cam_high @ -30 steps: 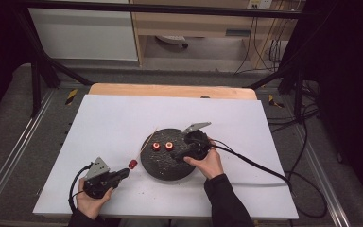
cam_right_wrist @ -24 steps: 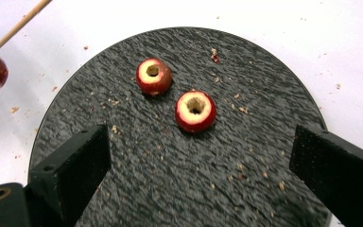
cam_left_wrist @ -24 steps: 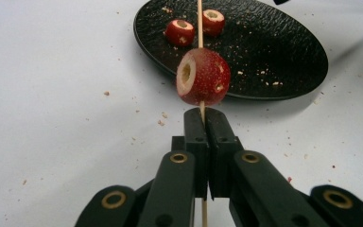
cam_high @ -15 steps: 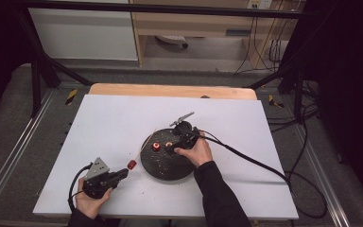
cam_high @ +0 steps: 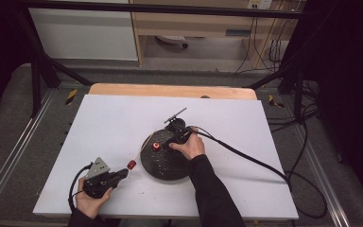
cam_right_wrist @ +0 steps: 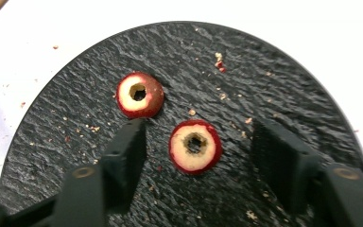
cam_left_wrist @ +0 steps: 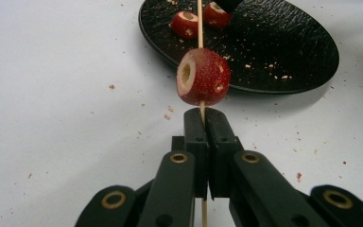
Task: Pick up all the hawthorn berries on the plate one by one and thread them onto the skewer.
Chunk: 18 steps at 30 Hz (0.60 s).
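While the left gripper (cam_left_wrist: 202, 124) rests near the left front of the white table (cam_high: 246, 189), we see its jaws pressed tight together on a thin wooden skewer (cam_left_wrist: 200, 28). The stick runs away from those jaws toward the round black plate (cam_high: 168, 170), and a cored red fruit (cam_left_wrist: 203, 76) is threaded on it just beyond the jaw tips, off the plate's near-left edge. In the high view the same threaded fruit (cam_high: 132, 164) sits between the left gripper (cam_high: 116, 175) and the plate, and the skewer (cam_high: 143, 145) slants up and to the right past the plate's left rim.

The right gripper (cam_right_wrist: 196, 142) hangs over the plate (cam_right_wrist: 274, 85), and its jaws have just been closing. They stand partway in, one on each side of a hollowed red fruit slice (cam_right_wrist: 195, 146) that lies flat on the dark surface; we see a gap between each pad and the slice, so nothing is clamped. A second slice (cam_right_wrist: 140, 94) lies just to the far left of it on the plate, apart from the jaws. In the high view the right hand (cam_high: 189, 146) covers the far side of the plate, with one red slice (cam_high: 156, 147) visible just left of it. Crumbs are scattered over the plate and the table around it.
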Tool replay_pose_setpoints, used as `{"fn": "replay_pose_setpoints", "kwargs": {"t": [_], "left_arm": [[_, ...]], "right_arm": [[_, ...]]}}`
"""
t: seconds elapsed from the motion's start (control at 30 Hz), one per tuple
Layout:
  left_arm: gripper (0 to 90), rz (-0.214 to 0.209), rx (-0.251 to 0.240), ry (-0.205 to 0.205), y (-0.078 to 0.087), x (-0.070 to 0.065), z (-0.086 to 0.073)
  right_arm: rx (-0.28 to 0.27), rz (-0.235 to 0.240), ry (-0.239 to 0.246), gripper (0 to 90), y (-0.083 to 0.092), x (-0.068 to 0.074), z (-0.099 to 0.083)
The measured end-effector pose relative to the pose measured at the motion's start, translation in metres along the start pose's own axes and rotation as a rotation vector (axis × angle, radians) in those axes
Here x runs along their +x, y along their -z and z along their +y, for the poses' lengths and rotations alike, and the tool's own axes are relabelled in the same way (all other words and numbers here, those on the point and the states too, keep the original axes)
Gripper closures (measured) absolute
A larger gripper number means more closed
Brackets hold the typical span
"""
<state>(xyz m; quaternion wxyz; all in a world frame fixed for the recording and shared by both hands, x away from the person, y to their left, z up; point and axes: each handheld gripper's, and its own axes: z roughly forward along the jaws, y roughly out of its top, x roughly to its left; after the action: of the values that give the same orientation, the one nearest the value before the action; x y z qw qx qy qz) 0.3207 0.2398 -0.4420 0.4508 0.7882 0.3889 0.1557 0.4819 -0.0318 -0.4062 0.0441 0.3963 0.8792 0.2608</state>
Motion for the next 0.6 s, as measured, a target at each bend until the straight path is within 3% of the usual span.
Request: {"fn": "replay_pose_setpoints", "kwargs": {"t": [0.2,0.6], "left_arm": [[88.3,-0.002,-0.001,0.002,0.000,0.000,0.000],[88.3,-0.005,0.000,0.000,-0.001,-0.001,0.000]], "right_arm": [[0.034,0.011,-0.034,52.2,-0.005,-0.003,0.000],[0.065,0.044,-0.079,59.8,-0.013,-0.006,0.001]]}}
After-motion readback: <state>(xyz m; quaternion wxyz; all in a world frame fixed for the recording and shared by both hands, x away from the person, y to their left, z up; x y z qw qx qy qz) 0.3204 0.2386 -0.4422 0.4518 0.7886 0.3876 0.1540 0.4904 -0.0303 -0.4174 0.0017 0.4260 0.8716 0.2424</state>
